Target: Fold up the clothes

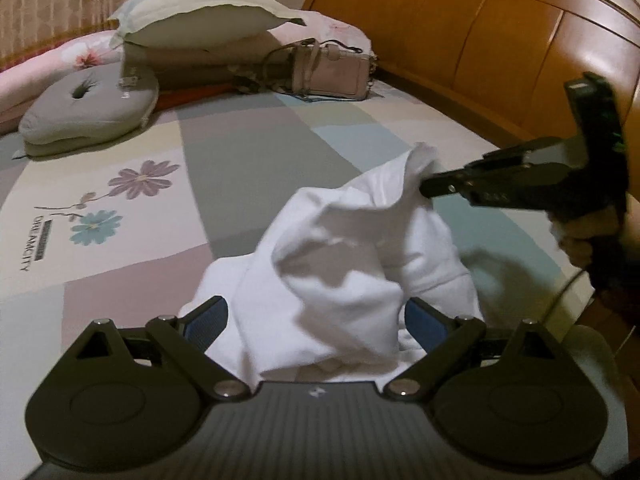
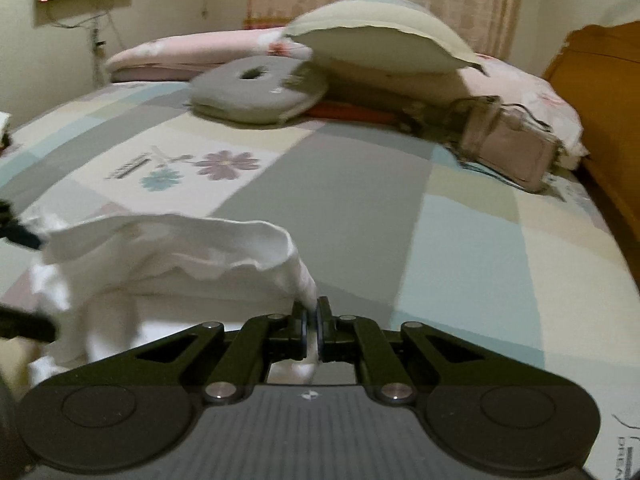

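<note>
A white garment (image 1: 332,256) lies bunched on the patchwork bedsheet (image 1: 248,152). In the left wrist view my left gripper (image 1: 316,312) stands open, its blue pads (image 1: 208,320) wide apart, and the cloth hangs loosely between them. My right gripper (image 1: 428,186) comes in from the right, held by a hand, and pinches a raised corner of the garment. In the right wrist view the right gripper (image 2: 313,322) is shut on the garment's edge (image 2: 304,276). The white garment (image 2: 168,248) stretches away to the left, where dark parts of the left gripper show at the frame edge.
Stacked pillows (image 1: 200,12), a grey round cushion (image 1: 88,108) and a pinkish handbag (image 1: 332,76) lie at the far side of the bed. A wooden headboard (image 1: 460,28) runs along the right. The flower-print sheet stretches between the garment and the pillows.
</note>
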